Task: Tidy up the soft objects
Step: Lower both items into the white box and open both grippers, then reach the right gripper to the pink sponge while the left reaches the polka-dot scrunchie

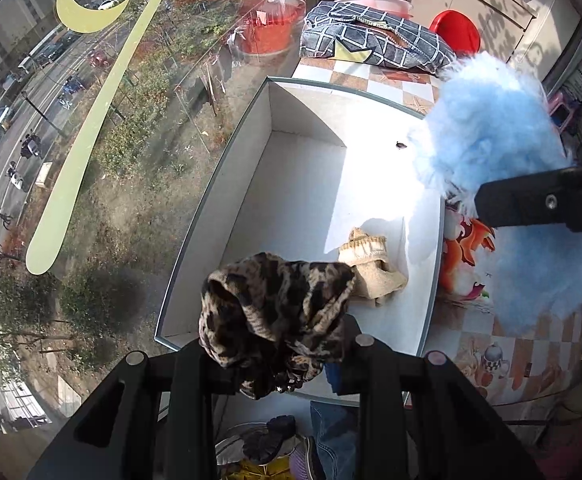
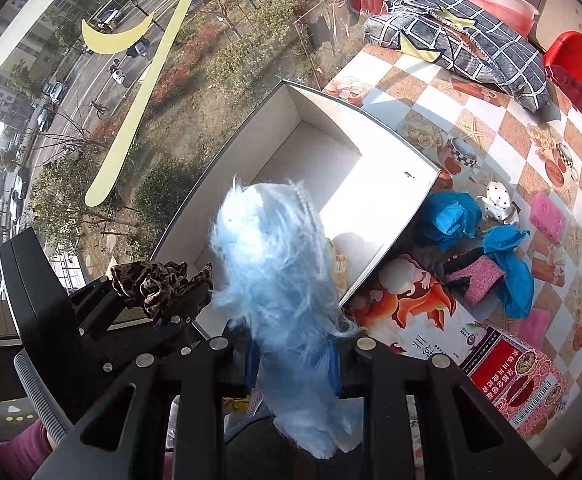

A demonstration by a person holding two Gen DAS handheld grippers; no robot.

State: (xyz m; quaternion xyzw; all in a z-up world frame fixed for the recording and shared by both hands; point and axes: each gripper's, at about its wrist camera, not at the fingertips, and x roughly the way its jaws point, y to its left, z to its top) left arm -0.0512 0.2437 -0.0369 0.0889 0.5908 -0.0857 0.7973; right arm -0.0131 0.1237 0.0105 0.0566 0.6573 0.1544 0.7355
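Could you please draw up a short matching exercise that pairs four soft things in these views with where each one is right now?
Things:
1. leopard-print fabric scrunchie
2. fluffy light-blue fur piece
3. beige knitted cloth
4. grey grid-pattern cushion

Places:
A. lying on the floor of the white cardboard box
B. clamped in the left gripper
C. on the checked tablecloth beyond the box
D. clamped in the right gripper

Pairs: 1-B, 2-D, 3-A, 4-C
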